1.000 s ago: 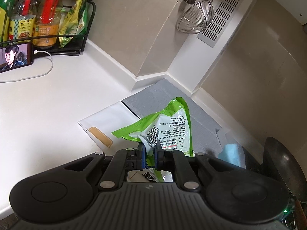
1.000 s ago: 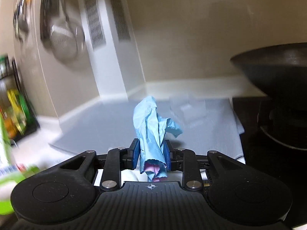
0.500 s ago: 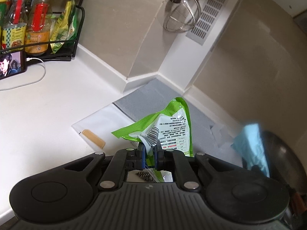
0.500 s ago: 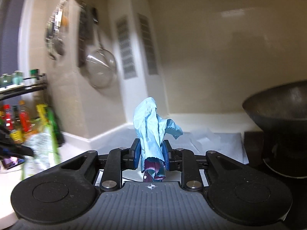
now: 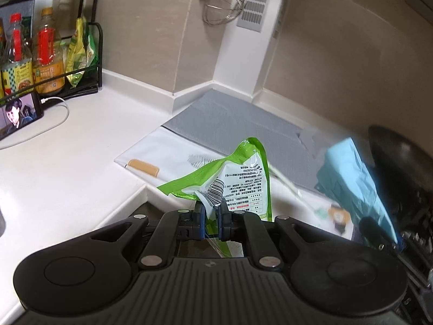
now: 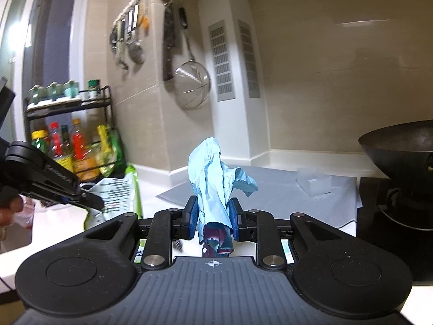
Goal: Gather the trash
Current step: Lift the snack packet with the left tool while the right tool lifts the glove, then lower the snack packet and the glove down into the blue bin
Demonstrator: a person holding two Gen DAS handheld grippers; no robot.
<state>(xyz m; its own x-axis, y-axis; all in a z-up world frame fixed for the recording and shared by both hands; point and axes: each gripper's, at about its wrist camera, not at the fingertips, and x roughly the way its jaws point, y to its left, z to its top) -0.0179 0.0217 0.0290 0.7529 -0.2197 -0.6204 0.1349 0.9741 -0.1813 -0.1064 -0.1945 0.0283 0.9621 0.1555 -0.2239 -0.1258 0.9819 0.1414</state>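
Pinching green wrapper (image 5: 238,178) with barcode in left gripper (image 5: 210,220), right gripper (image 6: 212,220) clamping crumpled blue paper (image 6: 213,178), print unreadable

One green wrapper (image 5: 240,178), one blue wrapper (image 6: 213,181), one strainer (image 6: 192,86), perhaps four bottles (image 5: 47,59).

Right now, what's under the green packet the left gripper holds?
Below the green packet, pinched in the left gripper, lies a white printed sheet overlapping a grey mat on the counter. The packet hides the sheet's middle.
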